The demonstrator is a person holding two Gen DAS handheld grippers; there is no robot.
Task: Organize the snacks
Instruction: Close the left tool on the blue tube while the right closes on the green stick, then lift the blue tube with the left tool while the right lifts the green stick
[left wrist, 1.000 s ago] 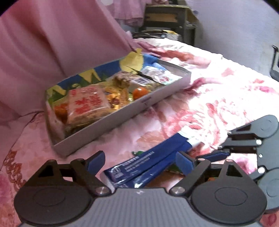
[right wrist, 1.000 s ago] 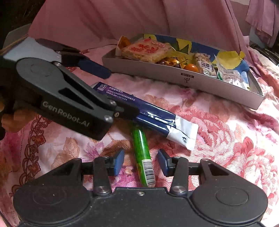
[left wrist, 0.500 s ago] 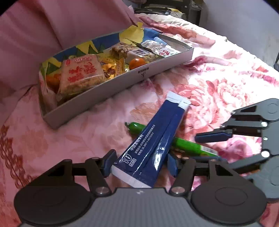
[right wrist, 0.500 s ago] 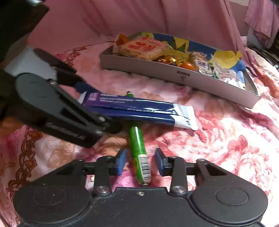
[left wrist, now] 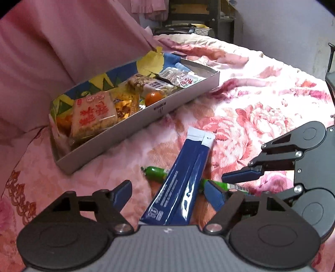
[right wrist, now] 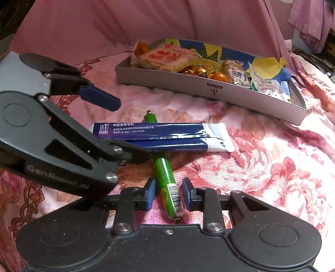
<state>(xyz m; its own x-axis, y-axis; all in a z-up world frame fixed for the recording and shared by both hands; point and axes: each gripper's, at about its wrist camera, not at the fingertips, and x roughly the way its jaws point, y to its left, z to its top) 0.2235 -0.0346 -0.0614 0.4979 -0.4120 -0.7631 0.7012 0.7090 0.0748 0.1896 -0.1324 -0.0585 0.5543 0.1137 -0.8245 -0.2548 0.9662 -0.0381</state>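
Observation:
A pair of dark blue stick packets (left wrist: 186,177) (right wrist: 163,136) lies on the floral bedcover, across a green sausage stick (right wrist: 165,175) (left wrist: 155,172). My left gripper (left wrist: 168,190) (right wrist: 132,129) straddles the packets' near end. Its jaws are opening and the pads stand clear of the packets. My right gripper (right wrist: 169,186) (left wrist: 232,185) has the green stick's barcode end between its jaws. They are closing, with a thin gap still showing on each side. A grey snack box (left wrist: 167,104) (right wrist: 209,90) stands behind, filled with several wrapped snacks and an orange ball.
Pink fabric (left wrist: 62,52) rises right behind the box. The floral bedcover (left wrist: 261,108) stretches to the right of the box. Dark furniture (left wrist: 199,16) stands far back beyond the bed.
The left jaws narrowed around the blue packets, then widened again. The packets swung round to lie across the green stick. The right jaws have drawn in around the green stick.

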